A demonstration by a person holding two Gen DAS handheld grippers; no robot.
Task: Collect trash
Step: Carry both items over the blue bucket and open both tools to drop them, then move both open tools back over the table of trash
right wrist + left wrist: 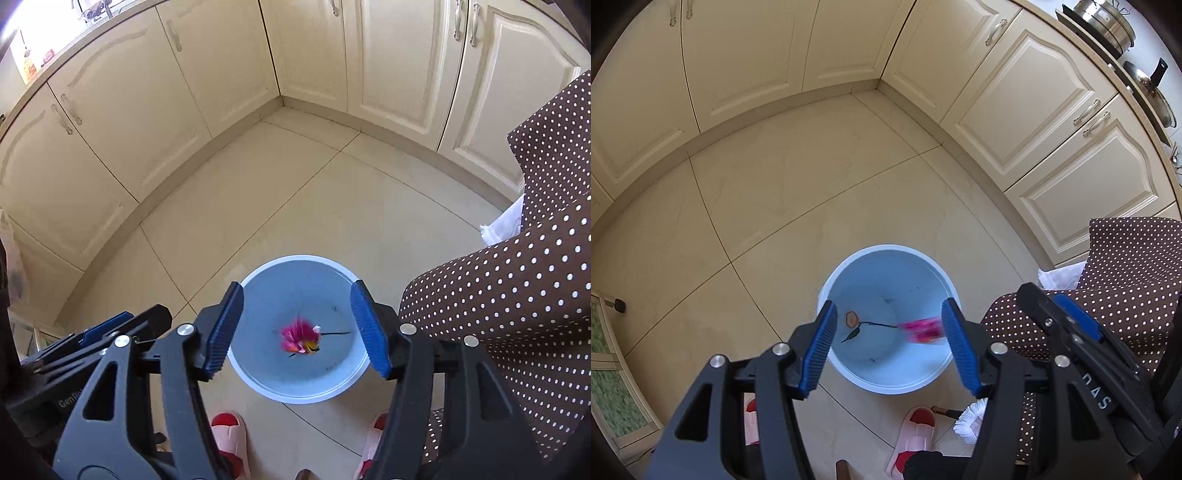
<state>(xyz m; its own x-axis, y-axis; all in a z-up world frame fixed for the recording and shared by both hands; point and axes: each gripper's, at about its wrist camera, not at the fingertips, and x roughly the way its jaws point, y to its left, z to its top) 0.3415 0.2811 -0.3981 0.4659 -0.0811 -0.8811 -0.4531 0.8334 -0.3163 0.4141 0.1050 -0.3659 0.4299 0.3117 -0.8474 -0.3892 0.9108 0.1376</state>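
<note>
So, left gripper (889, 334) spread wide, holding nothing | blue bin (849, 273) down on the floor tiles (775, 206), pink wrapper (300, 336) blurry inside it, twig with a leaf (866, 326) in there too | right gripper (297, 332) wide open too, empty, right over the bin

1. The round plastic bin (886, 380) is seen in pale blue, with a white rim.
2. A blurred wrapper (300, 336) is coloured bright pink, with touches of yellow.
3. The gripper pads (817, 354) are coloured blue, on black frames.
4. The draped cloth (517, 295) is patterned brown with white dots.
5. The panelled cabinet doors (738, 55) are finished in cream.
6. The slippers (916, 435) are coloured pink and red.
</note>
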